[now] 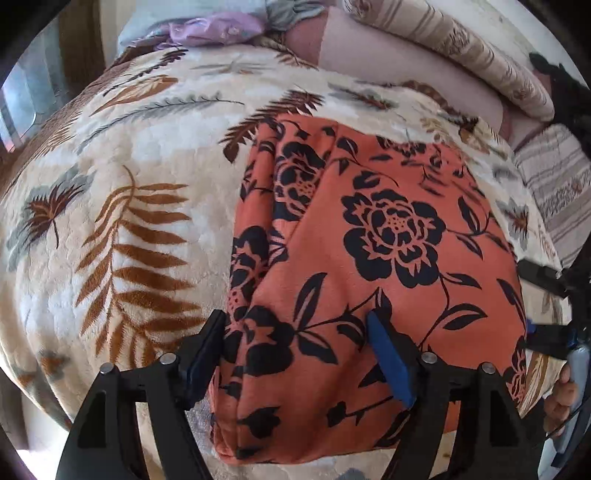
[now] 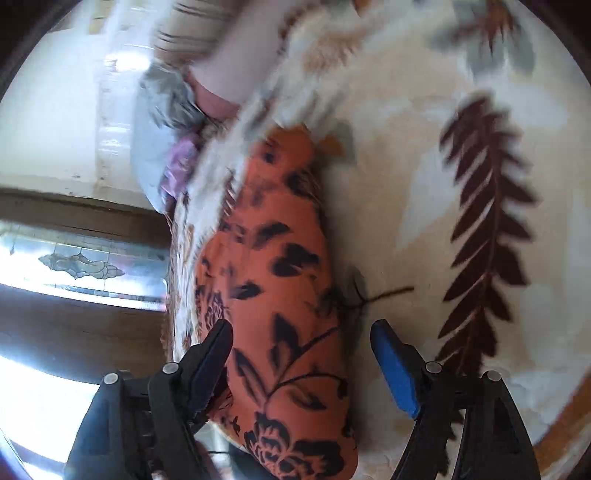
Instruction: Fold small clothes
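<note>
An orange garment (image 1: pixel 369 266) with black flowers lies folded on a cream fleece blanket (image 1: pixel 140 155) printed with brown fern leaves. My left gripper (image 1: pixel 297 328) hovers over the garment's near left edge with its jaws wide apart and nothing pressed between the pads. At the right edge of the left wrist view the right gripper (image 1: pixel 546 306) shows, with a hand (image 1: pixel 561 398) holding it. In the right wrist view, which is rolled and blurred, the same garment (image 2: pixel 273 280) runs lengthwise below my right gripper (image 2: pixel 301 334). Its jaws stand wide apart above the cloth without gripping it.
Folded striped bedding (image 1: pixel 476 55) and a pink pillow (image 1: pixel 388 62) lie along the far side of the bed. A lilac and pale blue bundle (image 1: pixel 207 29) sits at the far left. Wooden furniture with a glass panel (image 2: pixel 81 266) stands beyond the bed's edge.
</note>
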Available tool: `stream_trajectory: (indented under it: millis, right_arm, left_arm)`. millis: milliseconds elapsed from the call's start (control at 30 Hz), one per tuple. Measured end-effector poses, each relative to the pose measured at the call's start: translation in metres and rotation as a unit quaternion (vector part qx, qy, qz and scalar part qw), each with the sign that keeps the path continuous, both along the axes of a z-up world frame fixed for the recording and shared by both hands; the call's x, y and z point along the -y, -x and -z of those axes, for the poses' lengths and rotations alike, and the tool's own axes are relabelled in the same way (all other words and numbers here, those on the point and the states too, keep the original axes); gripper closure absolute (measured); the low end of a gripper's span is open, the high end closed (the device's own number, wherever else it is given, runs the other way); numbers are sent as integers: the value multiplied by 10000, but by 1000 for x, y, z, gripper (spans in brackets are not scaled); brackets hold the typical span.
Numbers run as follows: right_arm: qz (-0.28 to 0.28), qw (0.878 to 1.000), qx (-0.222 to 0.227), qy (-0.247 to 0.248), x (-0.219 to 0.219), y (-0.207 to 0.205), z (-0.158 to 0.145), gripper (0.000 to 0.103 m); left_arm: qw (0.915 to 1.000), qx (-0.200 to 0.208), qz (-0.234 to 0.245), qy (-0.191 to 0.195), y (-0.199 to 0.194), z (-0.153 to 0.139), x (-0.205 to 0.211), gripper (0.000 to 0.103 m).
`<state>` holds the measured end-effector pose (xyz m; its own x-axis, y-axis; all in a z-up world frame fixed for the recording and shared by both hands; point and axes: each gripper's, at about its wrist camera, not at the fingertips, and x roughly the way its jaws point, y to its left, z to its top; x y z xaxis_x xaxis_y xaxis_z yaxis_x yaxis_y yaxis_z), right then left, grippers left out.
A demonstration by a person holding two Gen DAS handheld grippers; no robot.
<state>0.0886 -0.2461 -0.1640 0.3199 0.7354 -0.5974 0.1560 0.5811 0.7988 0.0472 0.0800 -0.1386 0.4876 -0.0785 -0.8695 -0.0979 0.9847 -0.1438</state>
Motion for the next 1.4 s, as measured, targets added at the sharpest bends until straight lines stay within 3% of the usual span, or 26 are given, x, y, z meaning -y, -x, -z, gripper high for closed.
stream_trajectory:
  millis: [33, 67, 100, 200, 300, 333, 400, 467, 533, 567, 600, 633, 733, 800, 867, 1000, 1067, 1100, 1133, 1200, 1300, 1333, 1367, 1400]
  right_arm:
    - [-272, 9996, 25, -12, -9, -3, 4, 30]
    - [-558, 9976, 310, 284, -20, -3, -1, 53]
    - [-713, 9937, 477, 726, -29, -2, -6, 55]
    - [-706, 9897, 571, 1105, -34, -2, -13, 61]
    - [-815, 9726, 1018, 1924, -48, 9, -38, 61]
    - [-753, 9736, 1058, 1879, -46, 12, -41, 57]
    - [-493, 9866, 809, 1327, -34, 17, -35, 18]
    - [-327, 9937, 544, 921, -26, 30, -24, 15]
    - [-628, 9919, 546, 955, -35, 39, -16, 19]
    - [-880, 9868, 735, 1144, -44, 43, -17, 50]
    - [-967, 9829, 761, 1366, -49, 45, -19, 62]
    - [-935, 9811, 849, 1466, -50, 47, -26, 65]
    - [-1011, 9735, 1014, 1784, -59, 47, -39, 66]
    - [-1116, 9688, 915, 2013, -61, 46, -22, 66]
    - [-1017, 9740, 937, 1793, -56, 48, -15, 63]
    - [-1077, 9812, 797, 1387, -46, 44, -19, 31]
    - [-901, 9835, 837, 1328, -37, 39, -26, 31]
    - [-755, 9851, 911, 1249, -31, 33, -29, 31]
    - [-565, 9876, 947, 1119, -25, 24, -31, 30]
    - [-284, 9916, 873, 911, -18, 1, -30, 29]
    - [-134, 9957, 641, 650, -20, -40, -12, 29]
    - [-242, 9967, 517, 584, -26, -54, -3, 31]
    - [-362, 9965, 470, 585, -33, -66, 2, 59]
    - [-454, 9938, 557, 845, -38, -67, -5, 67]
  left_arm:
    - [10000, -33, -40, 40, 1, 0, -2, 20]
    - [10000, -31, -53, 40, 2, -1, -3, 20]
    - [10000, -25, -22, 12, 2, -2, -4, 20]
    - [10000, -19, 27, 37, 2, -4, -6, 20]
    - [10000, 16, 59, 69, 3, -4, -9, 20]
    - [9999, 23, 55, 107, 3, -2, -9, 20]
    - [9999, 35, 51, 158, 3, 1, -8, 19]
    - [9998, 54, 51, 173, 4, 2, -8, 18]
    - [9998, 66, 59, 190, 5, 3, -9, 17]
    - [9998, 66, 63, 187, 4, 3, -9, 17]
    - [9998, 62, 77, 193, 4, 4, -9, 16]
    - [9997, 72, 84, 198, 5, 3, -10, 16]
    - [9997, 68, 81, 209, 4, 4, -9, 16]
    - [9998, 45, 82, 189, 2, 4, -8, 15]
    - [9999, -5, 7, 156, 3, -5, -8, 16]
    - [9986, 532, -34, -58, 16, -33, -7, 16]
    - [9995, 80, 105, -283, 11, -9, -5, 17]
    - [9998, -106, 150, -52, 9, 7, -9, 16]
    - [9999, 52, 104, 98, 13, 11, -13, 15]
    - [9997, 65, 181, -156, 14, 5, -7, 15]
    - [9996, 70, 167, -210, 13, 5, -3, 15]
    - [9997, 87, 173, -179, 14, 5, -4, 15]
    - [9996, 85, 185, -175, 15, 5, -4, 15]
    - [9996, 77, 199, -200, 16, 5, -3, 15]
